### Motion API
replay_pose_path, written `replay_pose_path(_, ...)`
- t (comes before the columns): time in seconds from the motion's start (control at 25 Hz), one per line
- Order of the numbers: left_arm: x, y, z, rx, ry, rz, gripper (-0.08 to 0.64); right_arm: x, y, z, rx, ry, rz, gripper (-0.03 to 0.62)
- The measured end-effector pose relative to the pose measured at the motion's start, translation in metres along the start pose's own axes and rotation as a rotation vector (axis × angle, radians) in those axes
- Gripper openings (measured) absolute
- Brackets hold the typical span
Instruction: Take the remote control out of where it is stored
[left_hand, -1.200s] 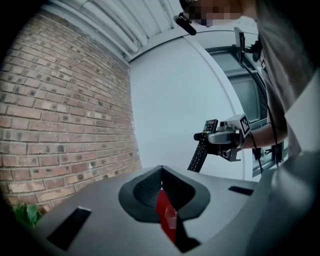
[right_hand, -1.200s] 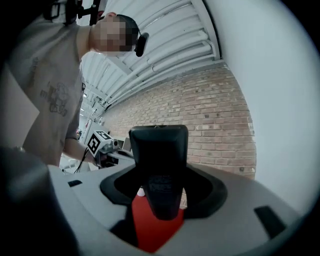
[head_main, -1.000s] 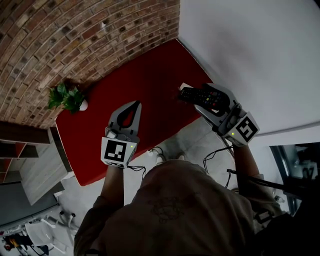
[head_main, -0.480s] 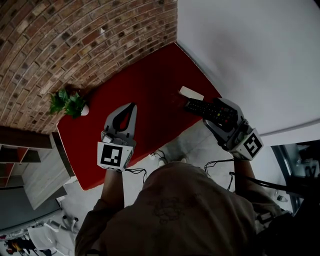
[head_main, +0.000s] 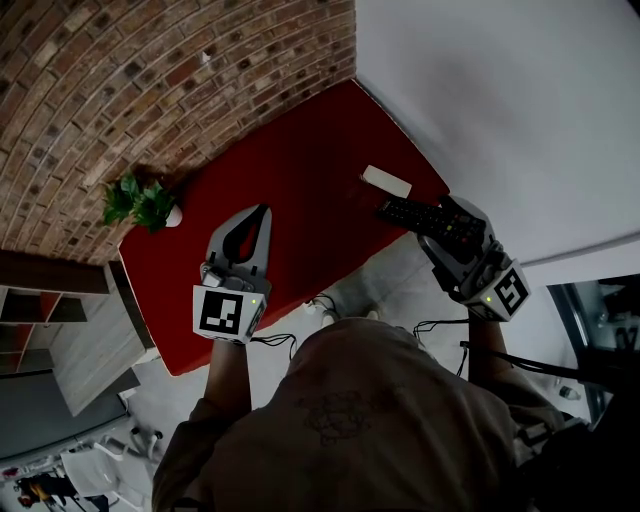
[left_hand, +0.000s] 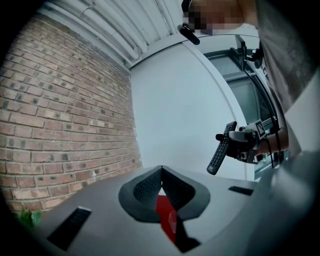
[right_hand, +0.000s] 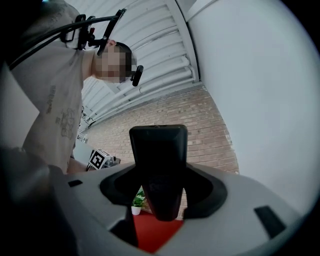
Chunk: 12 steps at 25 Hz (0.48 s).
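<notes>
The left gripper (head_main: 258, 215) hangs over the red counter (head_main: 300, 150), jaws pinched together on nothing. The right gripper (head_main: 448, 220) squeezes the remote (head_main: 405, 212), lifted clear at the right edge, just near a white piece (head_main: 386, 181).

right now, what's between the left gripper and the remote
Head view: only bare red tabletop between the left gripper and the remote control in the right gripper.

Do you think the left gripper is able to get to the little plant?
Probably yes. The red table between the left gripper and the plant is bare, so nothing blocks the way. Its jaws are shut, so they must open first.
</notes>
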<state>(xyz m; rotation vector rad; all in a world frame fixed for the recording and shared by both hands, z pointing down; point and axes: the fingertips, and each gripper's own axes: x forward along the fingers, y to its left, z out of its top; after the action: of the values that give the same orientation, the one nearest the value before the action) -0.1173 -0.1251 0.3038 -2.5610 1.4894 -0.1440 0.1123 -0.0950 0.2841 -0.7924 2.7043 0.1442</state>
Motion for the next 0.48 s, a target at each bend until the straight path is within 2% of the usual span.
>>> replay_pose_path(0.2, -0.0021, -0.0024, 0.0007, -0.008, 0.008, -0.001, 0.008, -0.0003, 0.0026, 0.0006, 0.003, 0.002, 0.008, 0.252)
replay_pose_path(0.48, -0.0041, -0.0003, -0.0076, 0.018, 0.026, 0.013, 0.008, -0.0018, 0.0007, -0.0014, 0.033, -0.004, 0.019, 0.252)
